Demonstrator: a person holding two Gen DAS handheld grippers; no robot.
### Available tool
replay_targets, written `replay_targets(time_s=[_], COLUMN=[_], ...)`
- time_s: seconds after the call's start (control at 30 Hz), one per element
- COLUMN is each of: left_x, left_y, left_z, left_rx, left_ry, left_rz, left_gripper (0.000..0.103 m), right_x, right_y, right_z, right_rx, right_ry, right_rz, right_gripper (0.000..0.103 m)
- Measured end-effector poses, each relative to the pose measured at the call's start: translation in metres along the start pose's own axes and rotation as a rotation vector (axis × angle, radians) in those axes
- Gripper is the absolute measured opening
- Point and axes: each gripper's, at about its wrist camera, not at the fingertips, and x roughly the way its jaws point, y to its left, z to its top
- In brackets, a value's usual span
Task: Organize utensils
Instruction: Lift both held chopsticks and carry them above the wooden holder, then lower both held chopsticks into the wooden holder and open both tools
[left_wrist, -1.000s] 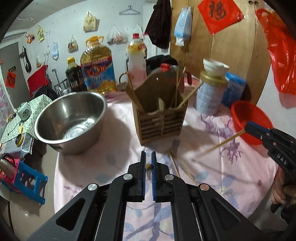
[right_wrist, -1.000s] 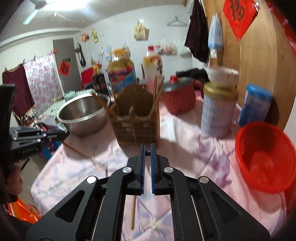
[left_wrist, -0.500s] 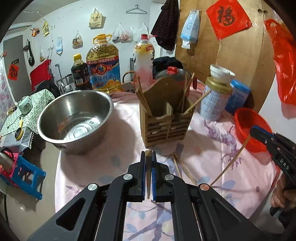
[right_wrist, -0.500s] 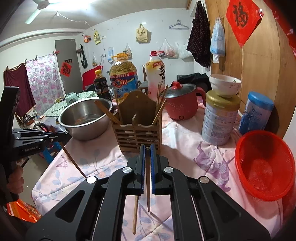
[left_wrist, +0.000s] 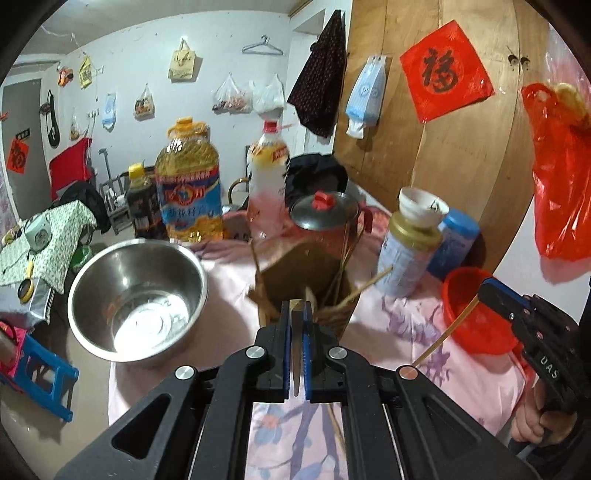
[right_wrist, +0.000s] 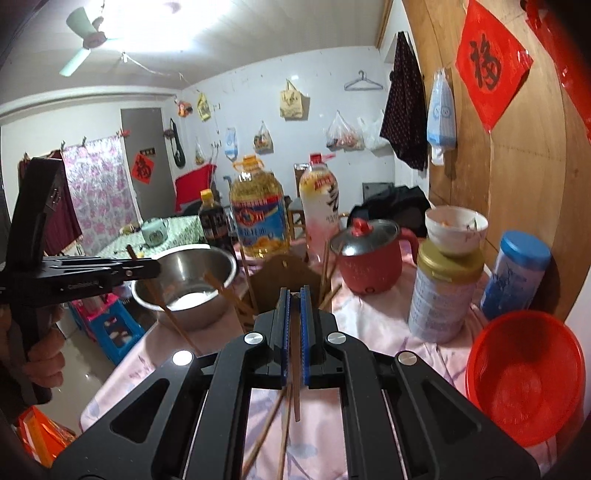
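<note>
Up above the table both grippers hang clear of the pink flowered cloth (right_wrist: 369, 325), each with a chopstick. The left gripper (left_wrist: 295, 332) has its jaws closed on a chopstick (left_wrist: 295, 354) that runs up between the blue pads, its top just in front of the wooden holder (left_wrist: 303, 266). The right gripper (right_wrist: 293, 325) is likewise clamped on a chopstick (right_wrist: 295, 380) whose lower end sticks out below the pads.

Room is tight around the holder: a steel bowl (left_wrist: 136, 295) sits just to its left, a red pot (right_wrist: 369, 254) behind it to the right, a tin (right_wrist: 443, 291) with a white bowl (right_wrist: 456, 230) on top further right, and a red basket (right_wrist: 524, 373) near the table's right edge. Oil and sauce bottles (right_wrist: 258, 218) stand behind. The table's left edge drops off just past the steel bowl, with a blue stool (left_wrist: 37, 373) on the floor below.

From the left wrist view the right gripper appears off to the right, over the red basket, its chopstick slanting down and leftward. From the right wrist view the left gripper appears far left, in front of the steel bowl. Only the right wrist view shows loose chopsticks (right_wrist: 273, 428) lying on the cloth under the gripper, and the ceiling fan (right_wrist: 88, 44).
</note>
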Motion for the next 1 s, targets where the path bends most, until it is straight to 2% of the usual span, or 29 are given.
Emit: replay_targets(time_s=[0.4, 0.67, 0.83, 1.0], left_x=[0.01, 0.033, 0.059, 0.093], left_y=[-0.015, -0.009, 0.003, 0.021], left_z=[0.053, 0.077, 0.087, 0.083], left_rx=[0.033, 0.044, 0.025, -0.011], left_ry=[-0.08, -0.102, -0.087, -0.022], left_rz=[-0.007, -0.005, -0.009, -0.007], left_gripper=[0.006, 0.006, 0.006, 0.006], right_x=[0.008, 0.041, 0.072, 0.108], right_y=[0.006, 0.004, -0.001, -0.003], right_z=[0.048, 0.068, 0.08, 0.076], right_rx=[-0.035, -0.039, -0.034, -0.027], right_ry=[-0.089, -0.103, -0.1, -0.059], right_rz=[0.031, 0.04, 0.046, 0.057], right_gripper=[0.006, 0.006, 0.006, 0.006])
